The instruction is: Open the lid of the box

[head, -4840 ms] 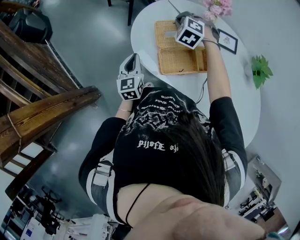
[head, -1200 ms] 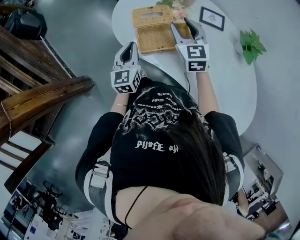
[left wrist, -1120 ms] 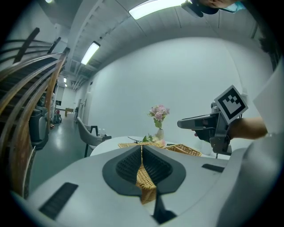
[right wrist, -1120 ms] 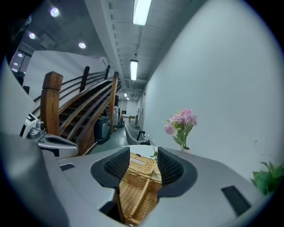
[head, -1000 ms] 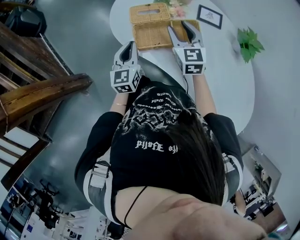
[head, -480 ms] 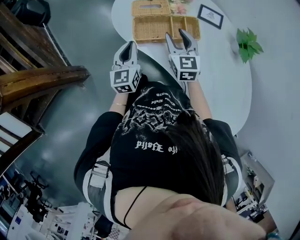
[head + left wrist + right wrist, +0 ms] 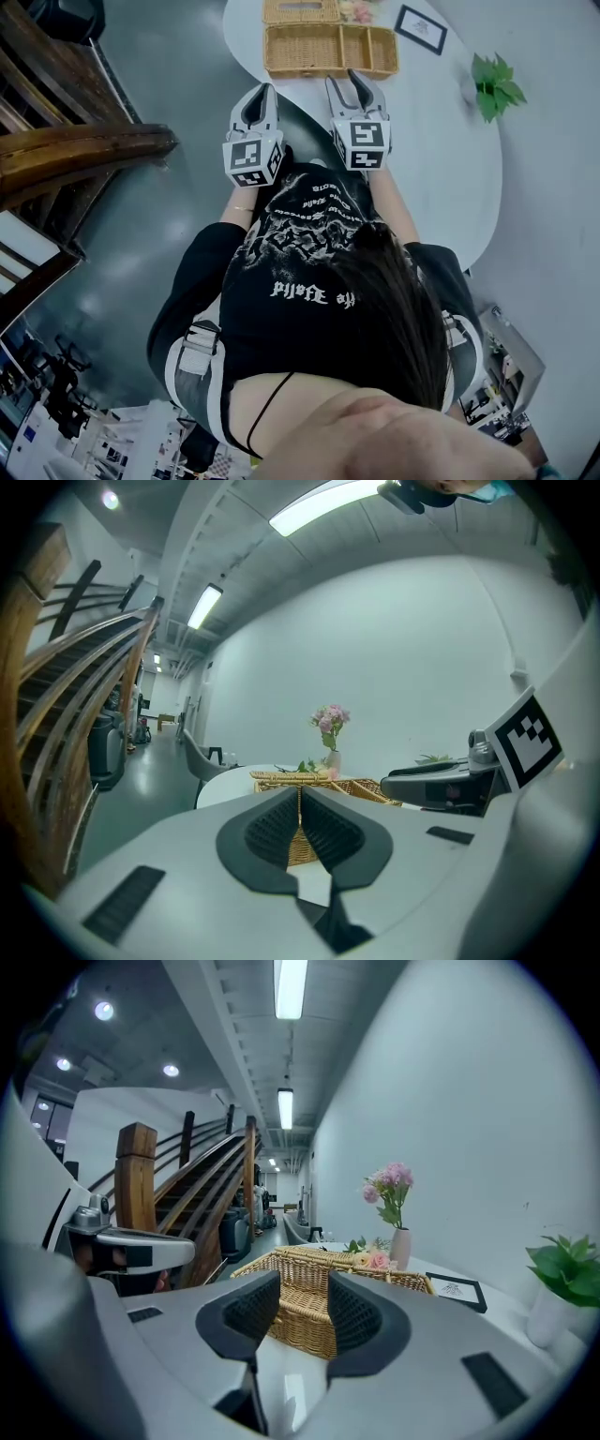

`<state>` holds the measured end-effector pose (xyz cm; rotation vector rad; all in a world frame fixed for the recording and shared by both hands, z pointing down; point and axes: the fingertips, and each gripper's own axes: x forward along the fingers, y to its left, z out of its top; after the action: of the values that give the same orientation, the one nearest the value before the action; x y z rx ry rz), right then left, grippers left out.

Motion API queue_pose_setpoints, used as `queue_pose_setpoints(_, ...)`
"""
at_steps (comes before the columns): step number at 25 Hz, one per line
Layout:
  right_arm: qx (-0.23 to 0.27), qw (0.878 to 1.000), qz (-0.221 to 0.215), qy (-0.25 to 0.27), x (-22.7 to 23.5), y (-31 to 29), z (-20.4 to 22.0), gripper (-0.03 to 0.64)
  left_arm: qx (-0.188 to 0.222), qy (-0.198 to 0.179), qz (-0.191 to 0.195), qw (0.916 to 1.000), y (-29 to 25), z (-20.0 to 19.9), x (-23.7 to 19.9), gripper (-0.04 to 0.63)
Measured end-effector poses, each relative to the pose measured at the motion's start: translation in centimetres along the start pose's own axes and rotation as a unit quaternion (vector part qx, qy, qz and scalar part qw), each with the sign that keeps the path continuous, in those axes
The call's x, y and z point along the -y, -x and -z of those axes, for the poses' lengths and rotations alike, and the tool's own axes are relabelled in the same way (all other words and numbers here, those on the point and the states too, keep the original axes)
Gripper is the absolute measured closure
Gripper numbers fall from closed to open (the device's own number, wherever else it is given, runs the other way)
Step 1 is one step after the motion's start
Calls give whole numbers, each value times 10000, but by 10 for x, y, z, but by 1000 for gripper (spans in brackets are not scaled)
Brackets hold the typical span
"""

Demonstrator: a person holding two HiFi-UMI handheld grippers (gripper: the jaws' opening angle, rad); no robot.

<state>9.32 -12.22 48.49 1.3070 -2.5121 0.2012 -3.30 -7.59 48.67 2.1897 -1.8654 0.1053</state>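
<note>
The wicker box point(image 7: 330, 50) stands near the white table's point(image 7: 441, 141) far edge, its lid point(image 7: 300, 9) swung back flat behind it and the inside showing. My right gripper point(image 7: 347, 80) hovers over the table just short of the box. Its jaws are closing with a gap still between them and nothing in it; the box point(image 7: 309, 1312) lies beyond the right gripper point(image 7: 302, 1283). My left gripper point(image 7: 262, 91) hangs off the table's near-left edge, shut and empty. In the left gripper view its tips point(image 7: 300, 794) meet in front of the box point(image 7: 361, 787).
A vase of pink flowers point(image 7: 400, 1241) and a small framed picture point(image 7: 421, 29) stand behind the box. A green plant point(image 7: 495, 84) sits at the table's right. A wooden staircase point(image 7: 75, 141) rises to the left, across grey floor.
My right gripper has drawn back from the box toward the person, and its jaws have narrowed slightly. The box stays open. The left gripper has held its place.
</note>
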Motion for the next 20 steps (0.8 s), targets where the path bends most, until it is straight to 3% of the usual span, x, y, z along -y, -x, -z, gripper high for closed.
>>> queue_pose_setpoints(9, 218, 9995, 226, -51, 5, 14, -4, 578, 23, -7, 0, 10000, 9, -1, 8, 571)
queue_pose_setpoints(20, 256, 9990, 340, 167, 8, 11, -5, 591, -8, -85, 119, 9999, -1, -1, 11, 571)
